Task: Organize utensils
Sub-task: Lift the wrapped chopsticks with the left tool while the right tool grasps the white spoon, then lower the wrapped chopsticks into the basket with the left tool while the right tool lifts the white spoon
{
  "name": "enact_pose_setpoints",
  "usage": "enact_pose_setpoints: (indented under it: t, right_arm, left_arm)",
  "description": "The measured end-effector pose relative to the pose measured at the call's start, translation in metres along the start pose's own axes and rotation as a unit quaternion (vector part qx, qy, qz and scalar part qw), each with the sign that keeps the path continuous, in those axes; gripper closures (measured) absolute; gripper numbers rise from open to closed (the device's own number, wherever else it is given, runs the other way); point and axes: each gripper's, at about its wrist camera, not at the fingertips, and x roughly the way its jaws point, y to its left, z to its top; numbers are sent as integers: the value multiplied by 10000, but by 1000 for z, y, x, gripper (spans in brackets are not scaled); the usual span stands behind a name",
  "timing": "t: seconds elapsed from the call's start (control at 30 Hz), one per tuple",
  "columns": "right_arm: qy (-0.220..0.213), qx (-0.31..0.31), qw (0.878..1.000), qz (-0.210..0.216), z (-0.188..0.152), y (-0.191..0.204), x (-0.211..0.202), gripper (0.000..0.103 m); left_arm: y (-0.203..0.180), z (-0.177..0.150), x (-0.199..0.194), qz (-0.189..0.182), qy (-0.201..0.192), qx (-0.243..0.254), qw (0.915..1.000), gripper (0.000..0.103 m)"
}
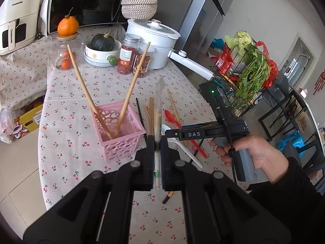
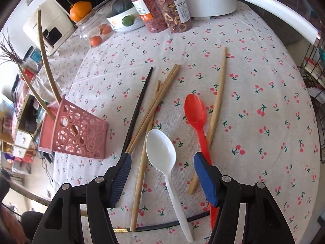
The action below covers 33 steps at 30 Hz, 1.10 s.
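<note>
My left gripper (image 1: 157,142) is shut on a pale wooden chopstick (image 1: 157,122) and holds it upright, just right of the pink basket (image 1: 119,134), which has two chopsticks (image 1: 87,95) leaning in it. My right gripper (image 2: 162,160) is open and low over the table, with its jaws on either side of a white plastic spoon (image 2: 162,152). A red spoon (image 2: 196,111), several wooden chopsticks (image 2: 158,99) and black chopsticks (image 2: 139,107) lie on the cherry-print cloth (image 2: 254,81). The right gripper also shows in the left wrist view (image 1: 172,134). The basket shows in the right wrist view (image 2: 75,134).
At the back stand two jars of dried food (image 1: 128,57), a white pot (image 1: 154,38) with a long handle (image 1: 191,63), a bowl with a green squash (image 1: 102,48), a glass jar with oranges (image 1: 65,55) and a microwave (image 1: 89,2). A wire vegetable rack (image 1: 249,71) is right of the table.
</note>
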Motion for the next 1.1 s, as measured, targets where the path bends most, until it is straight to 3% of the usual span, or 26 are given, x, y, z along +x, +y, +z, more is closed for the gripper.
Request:
enact_pose_setpoints:
  t: [0.07, 0.2, 0.33, 0.53, 0.67, 0.8, 0.97, 1.1]
  right_arm:
    - [82, -215, 9996, -168, 1, 9, 9, 40]
    - [288, -576, 9960, -623, 5, 24, 27, 54]
    - [254, -698, 9954, -608, 9, 33, 30, 67]
    - [77, -625, 9960, -628, 5, 31, 20, 67]
    - [-392, -482, 9971, -446, 0, 30, -10, 67]
    - [-1162, -324, 9927, -51, -12, 26, -57, 67]
    - [-2084, -43, 9769, 468, -19, 26, -103, 67]
    - [-2671, 0, 9619, 588, -20, 33, -127, 67]
  left_arm:
    - [6, -3, -3, 25, 0, -32, 10000, 97]
    - [13, -6, -6, 61, 34, -48, 10000, 97]
    - [17, -7, -10, 61, 21, -57, 10000, 97]
    - [16, -4, -19, 31, -107, -32, 9999, 97]
    - [11, -1, -29, 35, -260, 99, 9996, 97]
    - [7, 5, -48, -39, -612, 137, 9980, 97]
    - [6, 18, -73, -75, -1249, 105, 9921, 97]
    - [14, 27, -82, 28, -1641, -67, 9864, 97]
